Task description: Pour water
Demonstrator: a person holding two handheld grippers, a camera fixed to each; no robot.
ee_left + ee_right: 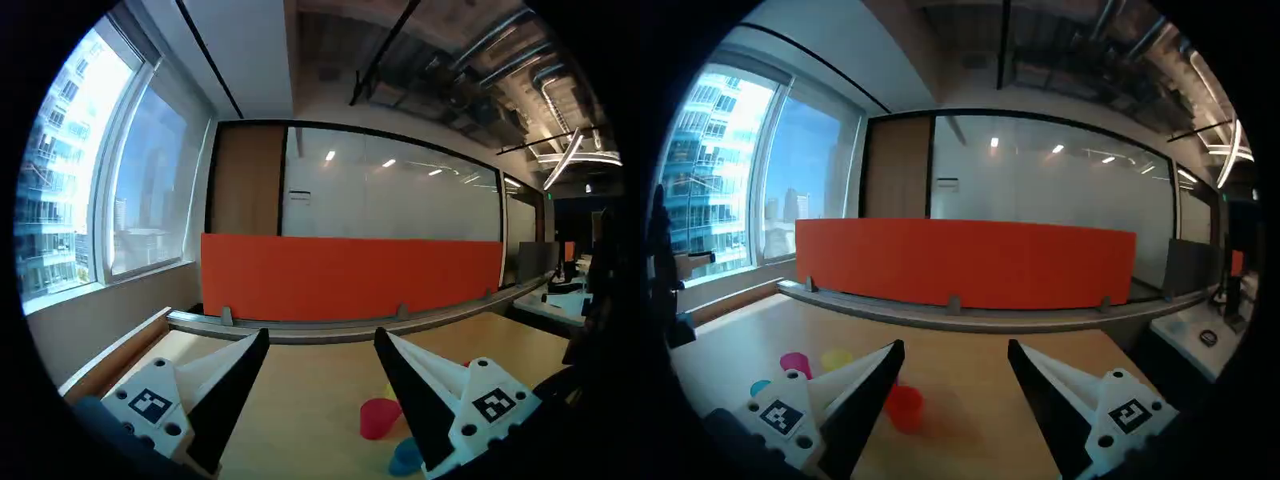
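Cups stand on the wooden desk (976, 384): a red cup (904, 406) low between the right gripper's (954, 344) spread fingers, with the magenta cup (796, 364), yellow cup (836, 358) and blue cup (760, 387) off to its left. Left gripper (321, 331) gapes too, holding nothing, with cups beside its right finger. Black-and-white square markers (150, 404) sit on the fingers. The wall sign (946, 184) is too small to read.

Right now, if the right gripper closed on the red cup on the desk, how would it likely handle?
The red cup looks like thin, see-through plastic, so it is probably light and apt to flex under a hard squeeze. The wooden desk looks smooth, so a nudge would likely slide it. Whether it holds water is hidden.
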